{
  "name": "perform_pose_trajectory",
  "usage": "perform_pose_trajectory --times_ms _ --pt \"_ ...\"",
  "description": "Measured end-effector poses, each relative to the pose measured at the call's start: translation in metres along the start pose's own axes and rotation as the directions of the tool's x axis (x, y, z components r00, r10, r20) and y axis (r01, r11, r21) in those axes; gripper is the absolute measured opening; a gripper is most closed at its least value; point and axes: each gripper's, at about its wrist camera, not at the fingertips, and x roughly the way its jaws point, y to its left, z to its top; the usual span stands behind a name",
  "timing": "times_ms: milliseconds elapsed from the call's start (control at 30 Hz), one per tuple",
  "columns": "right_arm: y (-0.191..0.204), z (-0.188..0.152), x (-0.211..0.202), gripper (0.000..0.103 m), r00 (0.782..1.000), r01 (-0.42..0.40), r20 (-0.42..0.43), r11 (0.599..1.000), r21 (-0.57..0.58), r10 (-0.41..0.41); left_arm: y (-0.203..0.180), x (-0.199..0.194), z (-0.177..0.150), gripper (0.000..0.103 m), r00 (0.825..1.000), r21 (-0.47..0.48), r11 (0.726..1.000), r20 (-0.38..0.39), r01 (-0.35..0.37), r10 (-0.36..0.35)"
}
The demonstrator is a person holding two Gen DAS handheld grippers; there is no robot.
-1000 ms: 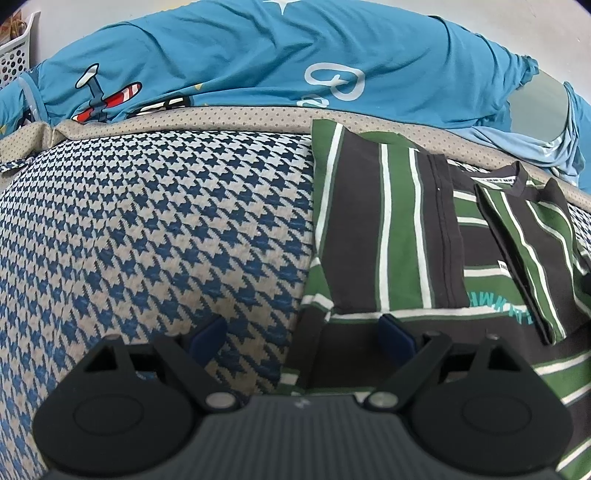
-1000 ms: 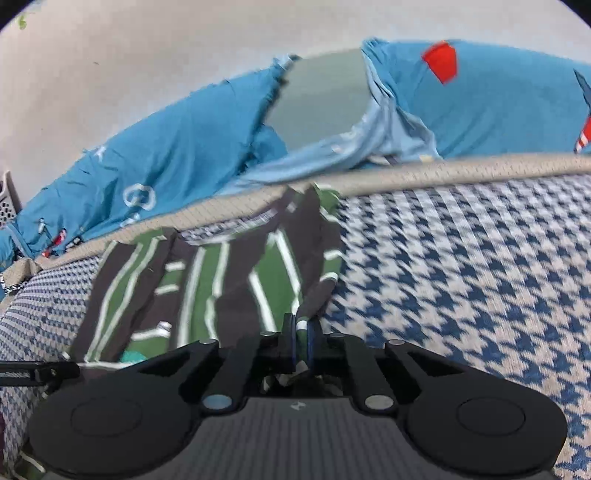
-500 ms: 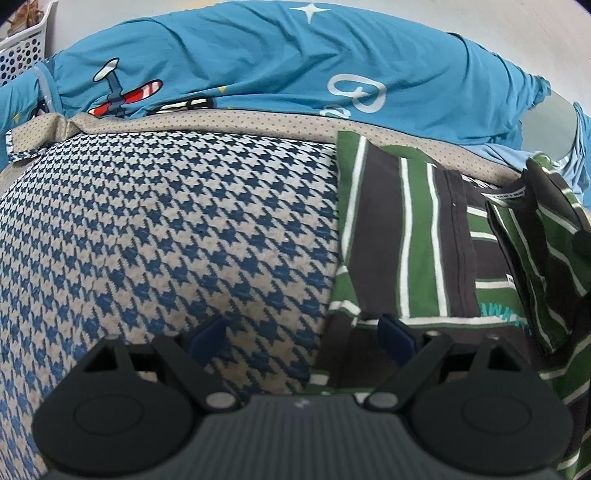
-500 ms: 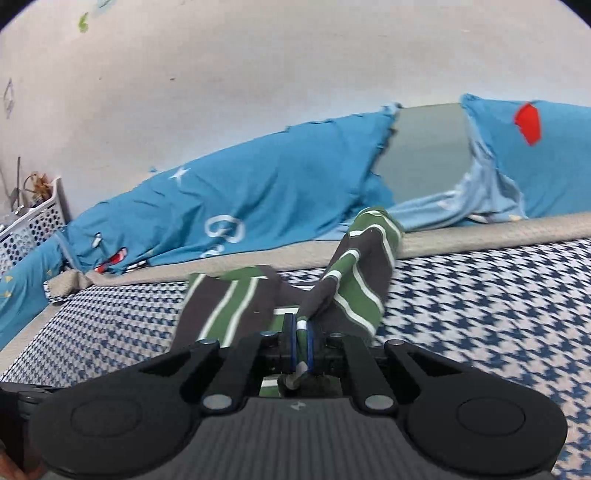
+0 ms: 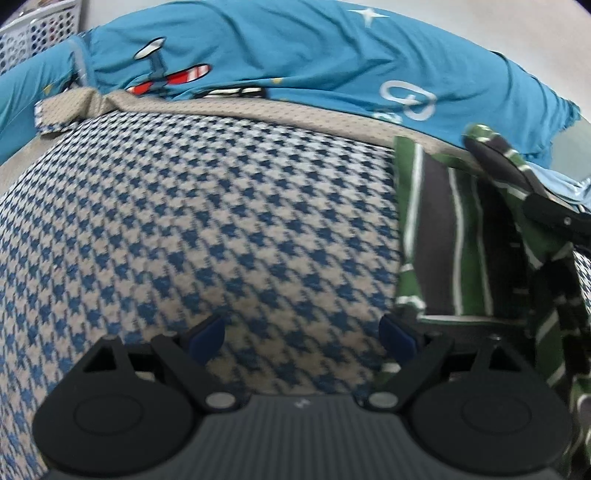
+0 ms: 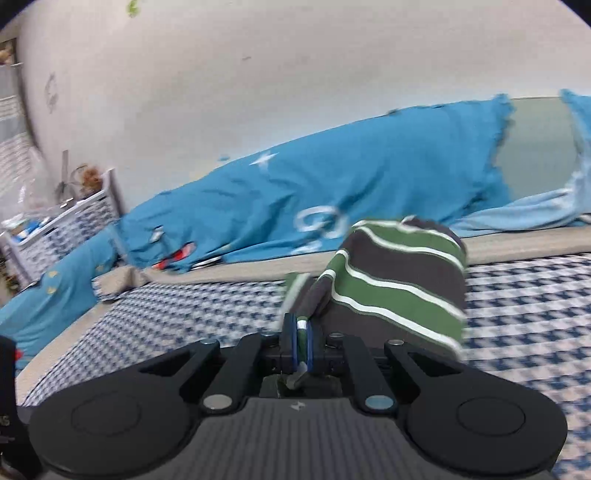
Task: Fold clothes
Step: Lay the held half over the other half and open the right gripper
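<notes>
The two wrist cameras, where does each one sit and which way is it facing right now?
Left wrist: rides on the left gripper, angled down at the checked bedcover; its open blue pads show, with the striped shirt at the right.
Right wrist: rides on the right gripper, facing more level toward the wall; its pads are shut on the shirt's lifted edge.
Shared: the shirt, the bedcover, the blue blanket and the white basket.
</notes>
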Motion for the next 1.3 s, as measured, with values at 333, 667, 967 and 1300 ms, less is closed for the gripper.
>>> perform_pose_trajectory --times_ms 333,667,967,1300 --pt "0.025 -0.035 0.035 0.012 0.990 -0.070 -0.125 0.994 -0.081 0.060 0.021 -0.001 -0.001 0.091 1.000 -0.053 0.999 -0.019 -0.002 0.001" --pt "0.026 -0.025 0.016 0.042 0.992 -0.094 -0.090 0.989 -0.113 0.084 0.010 -0.010 0.005 0.091 1.000 -0.037 0.999 0.013 0.000 0.000" --pt "0.005 -0.023 -0.023 0.042 0.994 -0.023 -0.107 0.990 -0.141 0.007 -0.003 -0.016 0.001 0.092 1.000 0.001 1.000 0.024 0.013 -0.013" --pt "-0.015 -0.042 -0.065 0.042 0.988 0.066 -0.133 0.991 -0.112 -0.081 -0.016 -0.028 -0.021 0.093 0.999 0.080 0.995 -0.002 0.052 -0.052"
